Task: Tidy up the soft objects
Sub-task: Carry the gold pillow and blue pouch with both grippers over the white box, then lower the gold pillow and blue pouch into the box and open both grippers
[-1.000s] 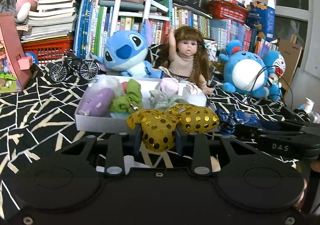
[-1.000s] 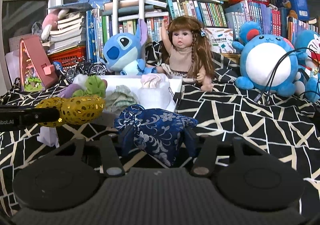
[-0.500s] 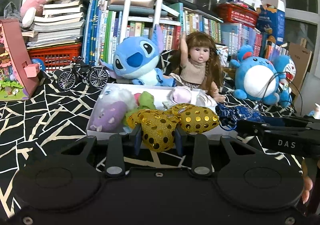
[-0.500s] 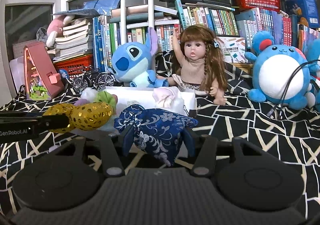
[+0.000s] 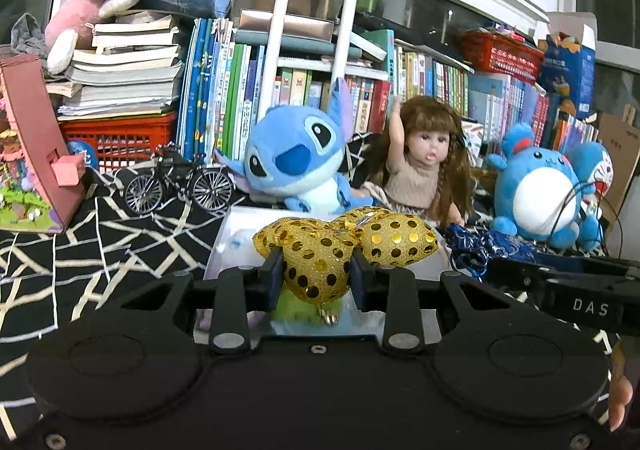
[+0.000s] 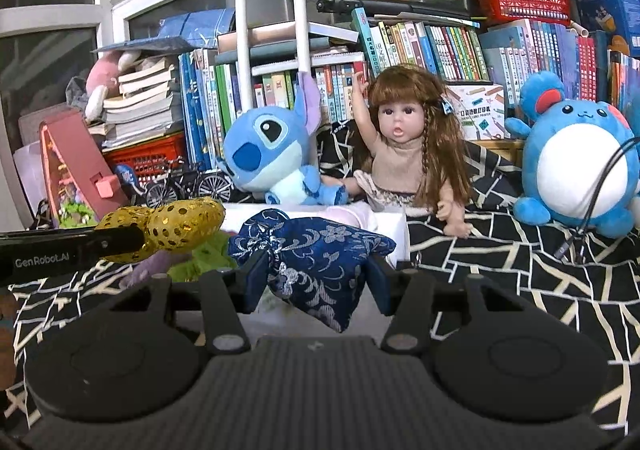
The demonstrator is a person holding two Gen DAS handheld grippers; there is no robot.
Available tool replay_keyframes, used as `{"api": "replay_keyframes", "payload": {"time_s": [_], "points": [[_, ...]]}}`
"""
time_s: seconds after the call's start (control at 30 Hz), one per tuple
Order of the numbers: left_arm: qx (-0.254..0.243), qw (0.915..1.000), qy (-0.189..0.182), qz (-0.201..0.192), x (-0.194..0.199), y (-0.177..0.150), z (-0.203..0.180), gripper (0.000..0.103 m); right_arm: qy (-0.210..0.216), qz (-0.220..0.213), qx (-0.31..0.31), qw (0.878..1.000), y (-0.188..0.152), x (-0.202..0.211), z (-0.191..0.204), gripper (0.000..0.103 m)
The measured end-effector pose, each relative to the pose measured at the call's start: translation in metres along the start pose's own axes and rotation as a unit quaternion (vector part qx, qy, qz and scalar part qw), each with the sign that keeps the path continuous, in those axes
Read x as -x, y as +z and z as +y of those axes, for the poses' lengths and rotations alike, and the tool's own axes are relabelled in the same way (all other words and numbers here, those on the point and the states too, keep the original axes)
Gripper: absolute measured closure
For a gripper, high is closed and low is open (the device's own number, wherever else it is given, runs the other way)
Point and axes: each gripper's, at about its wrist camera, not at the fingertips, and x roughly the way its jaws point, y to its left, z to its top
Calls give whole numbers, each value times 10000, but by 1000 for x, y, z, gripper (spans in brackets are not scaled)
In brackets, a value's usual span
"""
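Observation:
My left gripper is shut on a gold sequined soft toy and holds it over the white box. The toy also shows in the right wrist view. My right gripper is shut on a blue floral brocade pouch, held above the near right part of the white box. The pouch shows in the left wrist view. A green plush and a purple plush lie in the box below.
A Stitch plush, a doll and a blue round plush sit behind the box on the black patterned cloth. A toy bicycle, a pink toy house and bookshelves stand at the back.
Both grippers have moved forward and up with their toys, so they now hang over the white box. The box sits lower and closer in both views.

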Motion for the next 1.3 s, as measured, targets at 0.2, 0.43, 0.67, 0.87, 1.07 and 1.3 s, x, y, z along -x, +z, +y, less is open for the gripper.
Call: {"api": "replay_keyframes", "payload": {"time_s": [0.2,0.43,0.67,0.87,1.07,1.3], "points": [[127,9997,155,113,-29,29,13,71,2,62,-54,10000,23,-17,-1,46],[483,9980,322,241,-67,48,27,71,58,246,-250,9994,46,-44,-4,46],[768,9951,145,611,-103,74,44,70,46,652,-554,9963,65,-76,-3,46],[683,9928,221,960,-133,81,49,70,11,1008,-741,9921,79,-107,0,46],[661,9901,259,1210,-151,70,48,70,74,1375,-919,9862,69,-133,3,46],[497,9883,336,1402,-164,57,45,70,-61,1538,-717,9855,56,-147,8,46]]}}
